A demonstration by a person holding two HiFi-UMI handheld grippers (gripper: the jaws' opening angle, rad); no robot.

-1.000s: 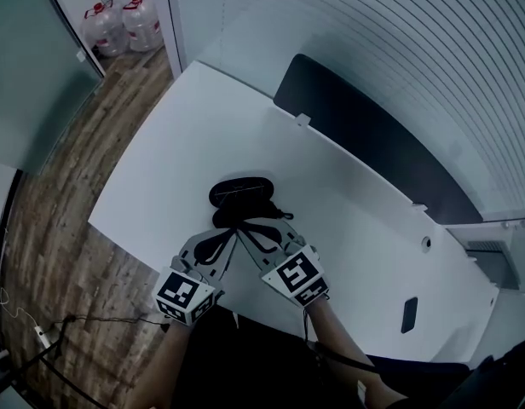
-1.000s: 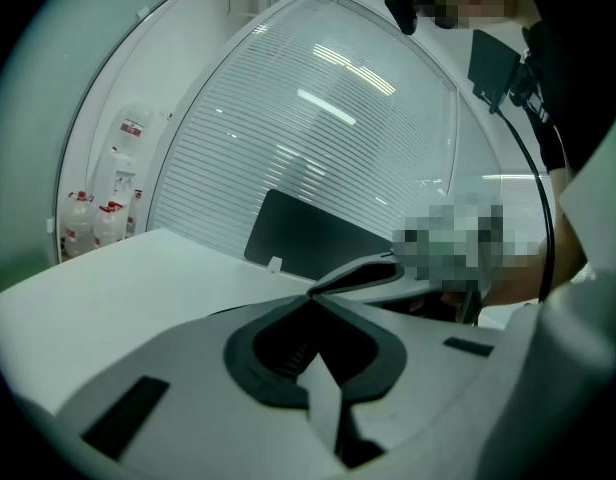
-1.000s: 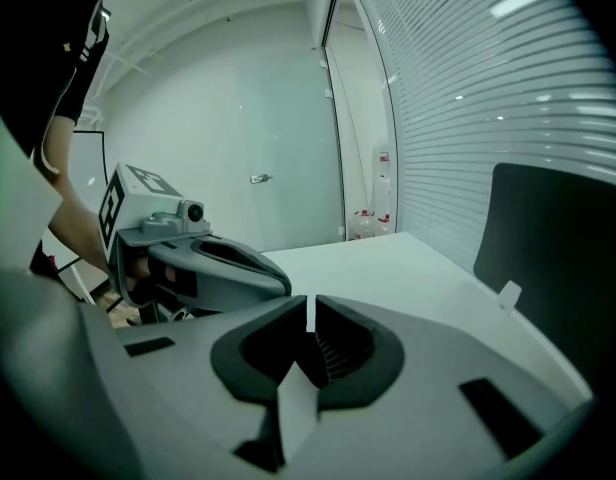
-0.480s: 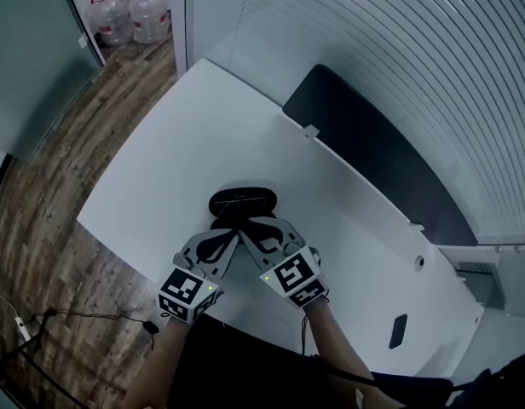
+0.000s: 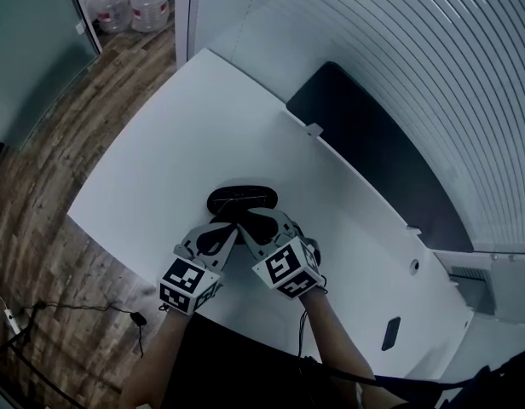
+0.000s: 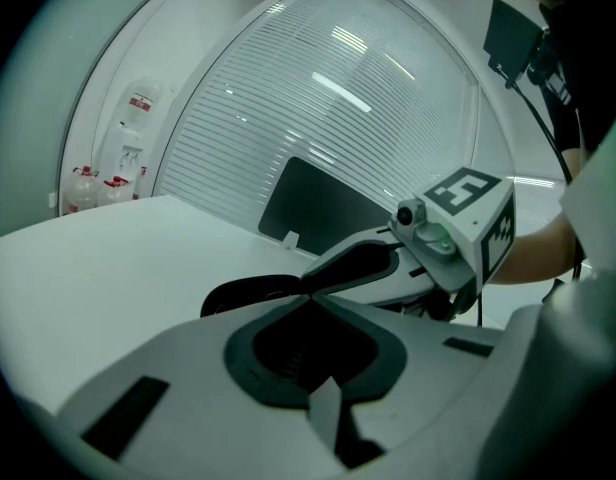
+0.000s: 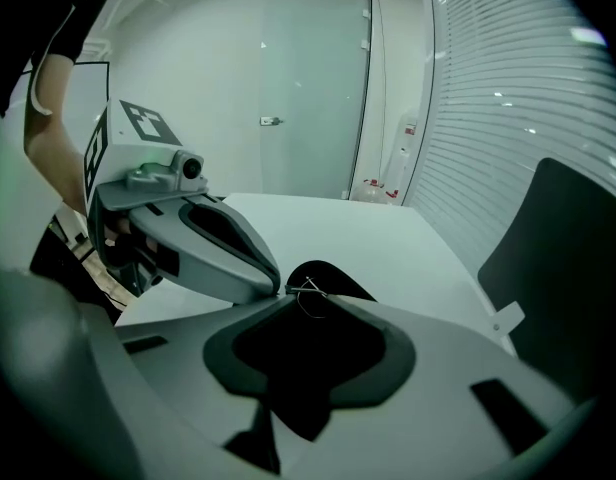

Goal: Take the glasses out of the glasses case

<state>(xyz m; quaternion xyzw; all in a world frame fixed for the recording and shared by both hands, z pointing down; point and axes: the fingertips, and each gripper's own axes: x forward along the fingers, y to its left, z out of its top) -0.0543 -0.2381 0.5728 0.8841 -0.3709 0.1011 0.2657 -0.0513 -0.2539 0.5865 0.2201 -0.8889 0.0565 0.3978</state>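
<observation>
As both sank toward the counter (image 5: 160, 160), my right gripper (image 7: 288, 293) parted its jaws slightly around a thin wire (image 7: 310, 294); the left gripper (image 6: 308, 294) held its jaws together, glasses case (image 5: 241, 198) just beyond.

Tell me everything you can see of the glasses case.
The glasses case is a dull black rounded oval lying flat on the white table, towards the person's edge. The left gripper and right gripper both reach its near side and hide that part. The right gripper's jaws have just been opening, with a thin wire piece between the tips. Whether the lid is open cannot be told.
</observation>
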